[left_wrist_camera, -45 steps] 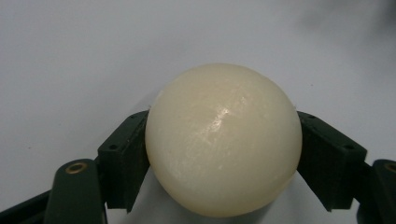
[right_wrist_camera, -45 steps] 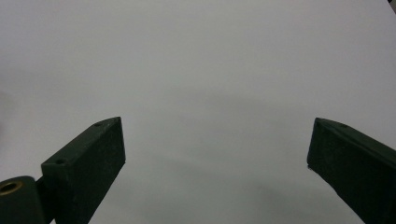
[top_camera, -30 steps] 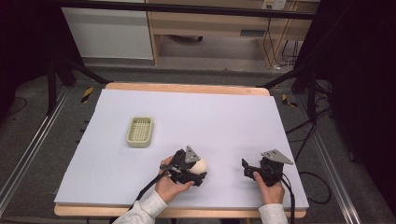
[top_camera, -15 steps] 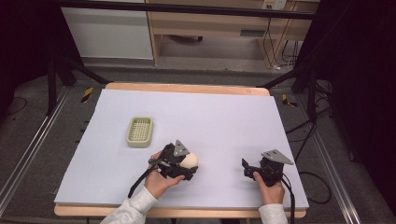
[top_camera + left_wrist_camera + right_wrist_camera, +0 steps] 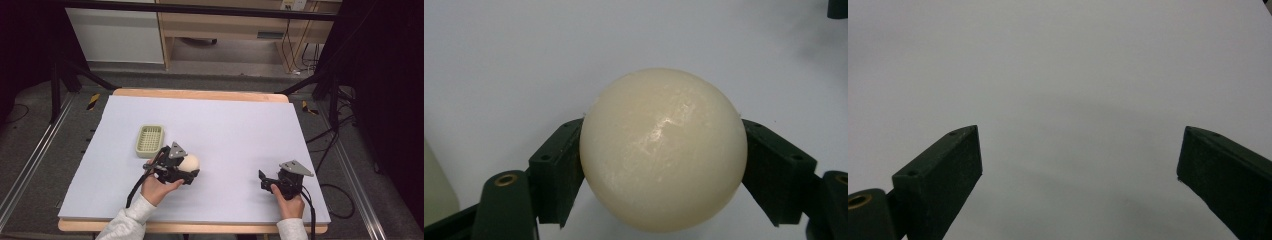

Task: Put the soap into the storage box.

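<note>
**Left gripper clamped on a cream ball, right gripper spread and empty**

The left gripper (image 5: 192, 167) has its two black jaws closed against a cream ball (image 5: 190, 161), one jaw on each side. In the left gripper view the ball (image 5: 663, 150) sits squarely between the jaws, its widest part pressed by both pads (image 5: 558, 175), and its glossy, faintly scuffed surface catches a highlight near the middle. The ball is at the near-left part of the table (image 5: 240, 125), just right of and nearer than a small pale-green basket (image 5: 150, 140) with a gridded floor. Whether the ball rests on the sheet or is held just clear of it cannot be told.

The right gripper (image 5: 263, 181) sits at the near-right of the table, well apart from the ball. Its jaws stand wide apart with nothing between them; the right gripper view has them reaching in from the lower corners over bare pale surface.

Several things are cut off or hidden. In the left gripper view the lower rim of the ball falls close to the bottom edge, and a pale-green sliver at the far left edge is too cropped to identify with certainty. In the high view the left hand (image 5: 157, 187) wraps the gripper body and hides its handle, the right hand (image 5: 290, 205) covers the rear of the other gripper, and both white sleeves run off the near edge.
</note>
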`<action>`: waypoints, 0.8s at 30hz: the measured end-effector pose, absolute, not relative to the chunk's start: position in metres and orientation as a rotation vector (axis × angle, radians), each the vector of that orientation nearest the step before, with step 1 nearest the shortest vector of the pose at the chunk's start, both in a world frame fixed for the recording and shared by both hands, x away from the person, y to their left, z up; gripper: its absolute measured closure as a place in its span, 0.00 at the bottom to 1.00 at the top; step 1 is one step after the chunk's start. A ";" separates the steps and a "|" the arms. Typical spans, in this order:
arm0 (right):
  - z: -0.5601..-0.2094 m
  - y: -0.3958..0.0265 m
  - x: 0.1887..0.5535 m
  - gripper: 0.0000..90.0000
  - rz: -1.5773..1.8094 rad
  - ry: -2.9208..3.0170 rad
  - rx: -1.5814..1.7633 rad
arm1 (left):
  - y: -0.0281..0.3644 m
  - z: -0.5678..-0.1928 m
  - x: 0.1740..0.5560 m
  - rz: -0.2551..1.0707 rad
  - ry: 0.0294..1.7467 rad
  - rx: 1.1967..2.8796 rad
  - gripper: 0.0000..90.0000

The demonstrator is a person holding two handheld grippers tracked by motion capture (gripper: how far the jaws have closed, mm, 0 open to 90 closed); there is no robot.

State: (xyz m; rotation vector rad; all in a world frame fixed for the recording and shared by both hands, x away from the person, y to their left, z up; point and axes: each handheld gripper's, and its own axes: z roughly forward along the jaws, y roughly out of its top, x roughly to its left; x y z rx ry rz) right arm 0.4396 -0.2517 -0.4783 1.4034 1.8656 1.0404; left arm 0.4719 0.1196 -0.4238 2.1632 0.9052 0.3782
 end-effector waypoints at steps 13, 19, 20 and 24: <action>-0.479 -0.251 0.440 0.05 1.033 1.863 1.398 | 0.145 -0.418 0.481 0.404 0.966 2.146 0.27; -0.479 -0.251 0.440 0.05 1.035 1.862 1.401 | 0.154 -0.415 0.485 0.412 0.985 2.121 0.27; -0.479 -0.251 0.440 0.05 1.035 1.862 1.401 | 0.154 -0.414 0.485 0.418 0.992 2.112 0.27; -0.479 -0.251 0.440 0.05 1.035 1.865 1.401 | 0.159 -0.411 0.489 0.433 1.003 2.111 0.27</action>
